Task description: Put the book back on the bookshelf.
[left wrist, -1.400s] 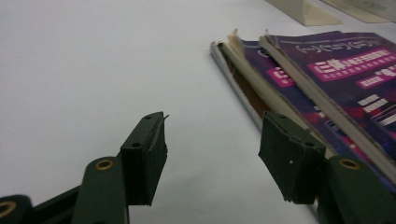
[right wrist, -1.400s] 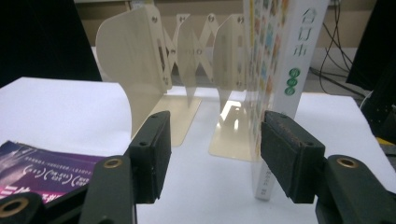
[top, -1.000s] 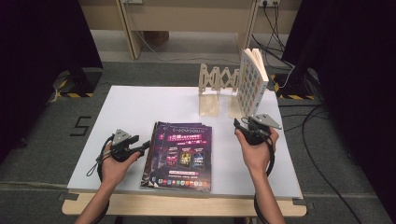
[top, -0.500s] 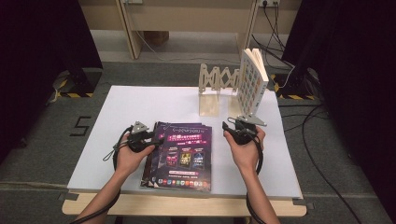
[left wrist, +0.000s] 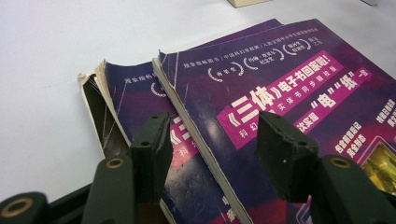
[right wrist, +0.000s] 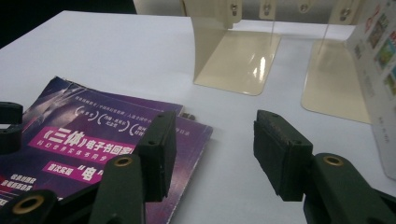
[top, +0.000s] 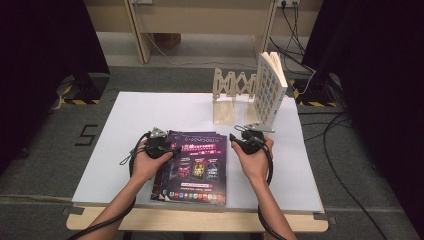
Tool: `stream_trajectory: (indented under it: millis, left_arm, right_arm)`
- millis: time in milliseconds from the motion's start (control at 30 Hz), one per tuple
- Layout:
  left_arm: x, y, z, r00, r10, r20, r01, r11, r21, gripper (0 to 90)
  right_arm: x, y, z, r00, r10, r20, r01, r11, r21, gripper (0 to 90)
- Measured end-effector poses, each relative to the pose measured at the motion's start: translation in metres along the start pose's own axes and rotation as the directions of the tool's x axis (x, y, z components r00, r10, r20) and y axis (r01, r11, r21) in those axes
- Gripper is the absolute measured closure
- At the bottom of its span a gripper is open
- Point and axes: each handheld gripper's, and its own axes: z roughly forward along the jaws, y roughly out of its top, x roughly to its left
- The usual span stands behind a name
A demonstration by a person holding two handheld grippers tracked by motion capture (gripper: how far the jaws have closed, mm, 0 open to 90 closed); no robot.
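Two grippers flank stacked purple books [top: 192, 165] on the worktop [top: 125, 120]. Left gripper [left wrist: 212, 140] straddles the top book's edge, jaws apart. Right gripper [right wrist: 212, 144] has been closing, jaws still apart with nothing between.

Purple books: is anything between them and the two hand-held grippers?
Nothing visible. The left hand-held gripper has open jaws over the top book's edge; the right hand-held gripper is open at the stack's far corner.

The left gripper [top: 175, 148] and right gripper [top: 234, 141] are closing in on the purple books [top: 197, 167] from either side (jaws narrowing, nothing clamped between them yet).
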Motion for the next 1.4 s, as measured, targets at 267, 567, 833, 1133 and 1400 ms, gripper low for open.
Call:
stream_trajectory:
  millis: [267,567,833,1133,1400]
  left_arm:
    - [0.000,0.000,0.006,1.0000,-0.009,-0.001,0.009,0.9999,0.008,45.3]
    - [0.001,0.000,0.009,0.9993,-0.036,0.006,0.036,0.9993,0.013,45.5]
    - [0.000,0.001,0.011,0.9970,-0.072,0.028,0.071,0.9973,0.016,45.4]
    - [-0.003,0.002,0.013,0.9915,-0.118,0.055,0.118,0.9929,0.018,44.1]
    - [-0.002,0.003,0.010,0.9809,-0.171,0.092,0.173,0.9850,-0.006,46.8]
  right_arm:
    - [0.005,-0.004,0.014,0.9999,-0.007,-0.014,0.008,0.999,0.044,50.1]
    - [0.009,-0.007,0.027,0.9994,0.012,-0.032,-0.008,0.993,0.117,50.1]
    - [0.012,-0.013,0.038,0.9982,0.026,-0.055,-0.015,0.983,0.181,49.5]
    - [0.013,-0.017,0.045,0.9963,0.048,-0.072,-0.031,0.975,0.219,48.5]
    - [0.015,-0.020,0.049,0.9955,0.048,-0.081,-0.029,0.973,0.230,48.3]
